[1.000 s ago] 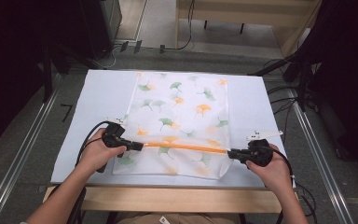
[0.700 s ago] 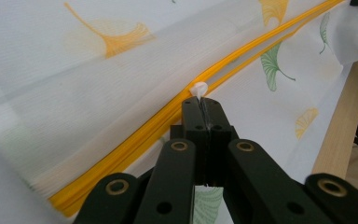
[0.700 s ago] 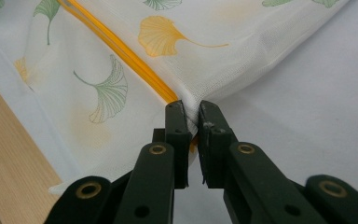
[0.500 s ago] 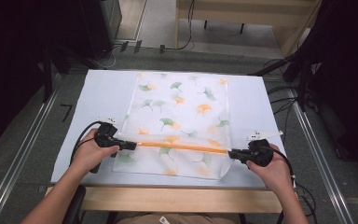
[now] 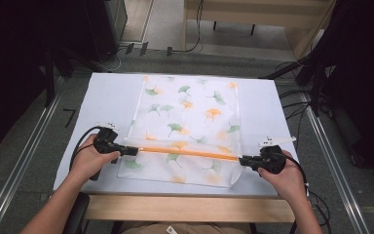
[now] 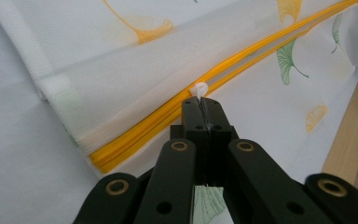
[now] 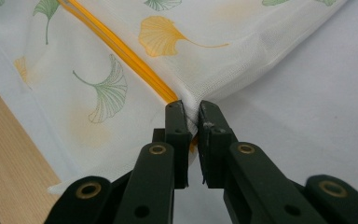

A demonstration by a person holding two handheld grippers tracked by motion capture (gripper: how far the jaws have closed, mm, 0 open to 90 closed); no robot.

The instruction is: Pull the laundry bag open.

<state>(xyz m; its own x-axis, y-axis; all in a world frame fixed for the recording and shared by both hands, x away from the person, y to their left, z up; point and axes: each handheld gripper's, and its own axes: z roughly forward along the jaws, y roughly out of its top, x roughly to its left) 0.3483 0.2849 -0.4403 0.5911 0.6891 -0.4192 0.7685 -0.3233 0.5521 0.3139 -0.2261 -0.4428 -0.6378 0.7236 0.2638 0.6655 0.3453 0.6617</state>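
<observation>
While the mesh bag (image 5: 190,129) lies flat mid-table (image 5: 112,97), the left gripper (image 6: 200,105) has its jaws pinched tight on the white zip pull (image 6: 199,88), and the right gripper (image 7: 192,114) clamps the bag's corner at the zip's (image 5: 190,152) far end

zipper pull tab (image 6: 199,88) mostly hidden by left gripper (image 6: 203,103)

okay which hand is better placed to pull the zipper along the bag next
Left. The left gripper is shut on the white zipper pull of the orange zipper. The right gripper pinches the mesh bag at the zipper's far end, anchoring it.
</observation>
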